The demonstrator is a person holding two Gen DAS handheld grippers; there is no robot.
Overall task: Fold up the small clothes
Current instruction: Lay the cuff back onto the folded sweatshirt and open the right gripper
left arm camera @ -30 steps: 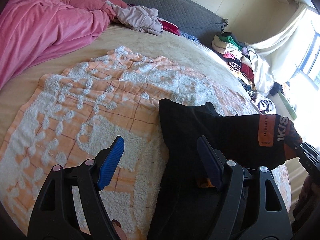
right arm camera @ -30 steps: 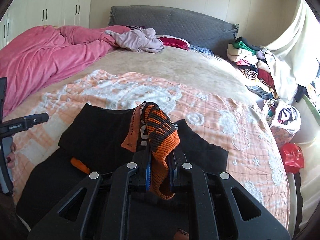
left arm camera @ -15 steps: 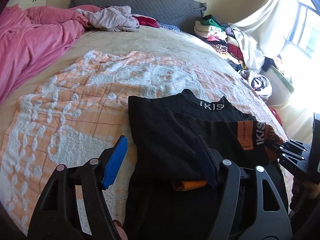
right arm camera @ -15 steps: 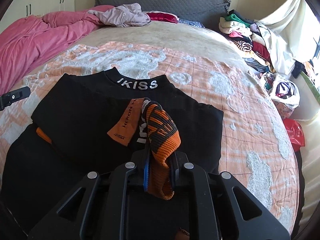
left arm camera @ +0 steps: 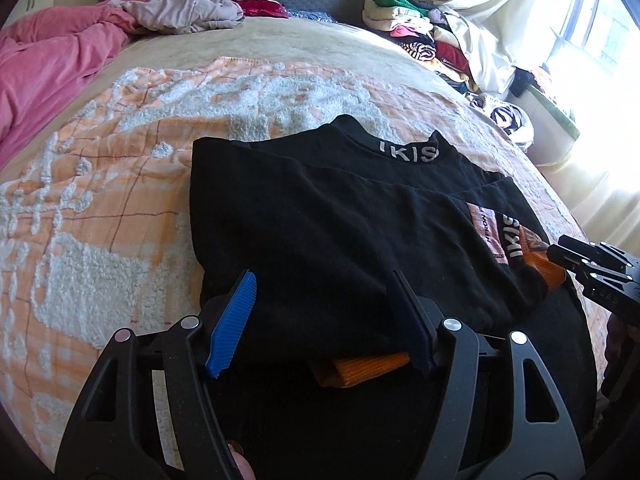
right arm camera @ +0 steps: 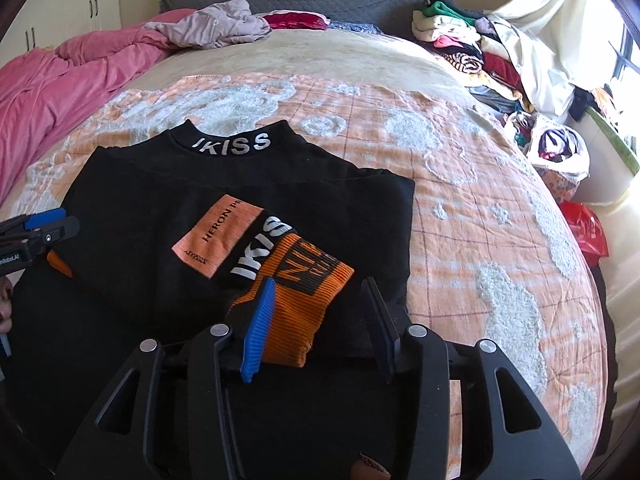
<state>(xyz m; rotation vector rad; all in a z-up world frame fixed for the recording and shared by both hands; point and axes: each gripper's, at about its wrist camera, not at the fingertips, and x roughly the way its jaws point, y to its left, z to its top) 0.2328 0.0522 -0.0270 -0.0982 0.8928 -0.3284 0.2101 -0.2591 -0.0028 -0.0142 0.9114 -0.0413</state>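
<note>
Right gripper (right arm camera: 318,320), lower centre of the right wrist view: jaws spread, released, holding nothing. The orange ribbed cuff (right arm camera: 298,296) lies loose between the fingers, resting on the cloth, touching or nearly touching the blue pad. Left gripper (left arm camera: 324,320), lower centre of the left wrist view: also spread wide, gripping nothing, low over the near folded edge, with a second orange cuff (left arm camera: 360,366) peeking out just below, close to the dark pad.

Black sweater (right arm camera: 240,208) lies flat mid-frame on the orange-and-white blanket (right arm camera: 460,184), collar with IKISS lettering pointing to upper frame, sleeves folded across the body. Long axis of the folded sleeve band runs left-right across frame, cuffs at each end. Sweater is straight ahead of both grippers; the right one is nearer the patterned cuff, the left nearer the left edge.

Both tools are level, pointing forward over the garment and roughly parallel; in the right wrist view the left gripper shows at the middle left edge.

Judgement: sleeve fold looks done; the next fold likely needs both to grab the near hem, not in clear view.
</note>
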